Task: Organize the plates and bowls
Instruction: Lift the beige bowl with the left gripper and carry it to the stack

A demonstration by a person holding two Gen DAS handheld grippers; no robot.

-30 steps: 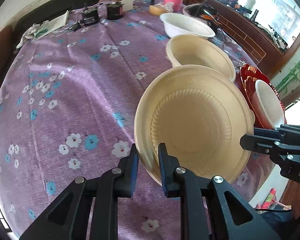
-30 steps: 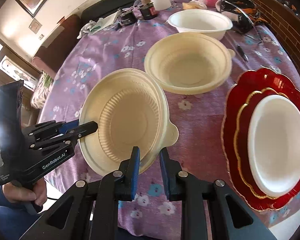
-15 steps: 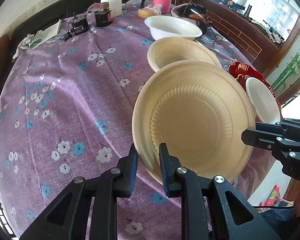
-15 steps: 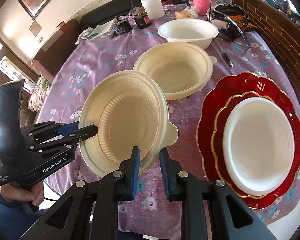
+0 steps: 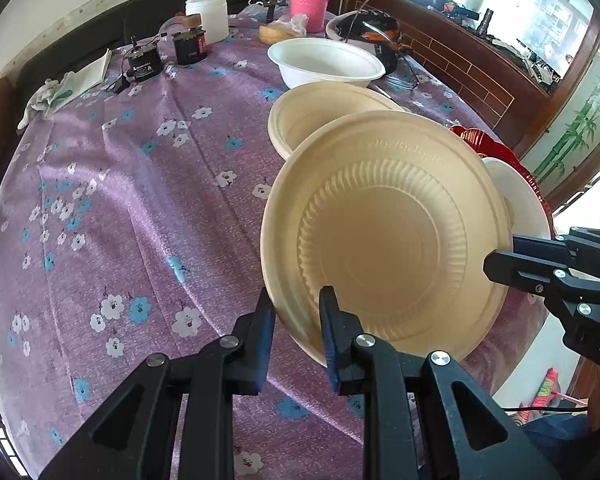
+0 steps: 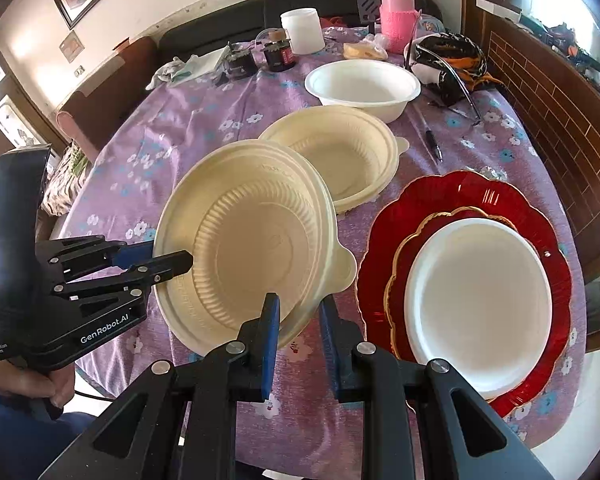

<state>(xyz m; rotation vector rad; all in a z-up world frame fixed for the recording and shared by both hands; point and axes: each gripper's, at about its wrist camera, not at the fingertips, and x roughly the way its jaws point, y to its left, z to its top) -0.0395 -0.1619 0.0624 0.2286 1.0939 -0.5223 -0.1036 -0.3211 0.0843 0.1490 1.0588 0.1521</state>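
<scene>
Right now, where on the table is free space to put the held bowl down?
Bare cloth lies left of the beige bowl, reaching the jars. The right side is crowded: white bowl, red plate.

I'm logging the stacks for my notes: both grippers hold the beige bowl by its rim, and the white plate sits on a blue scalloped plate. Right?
Not quite: the scalloped plate under the white plate is red with gold trim, not blue, as the right wrist view shows. The rest stands: the left gripper and right gripper both hold the beige bowl by its rim.
</scene>
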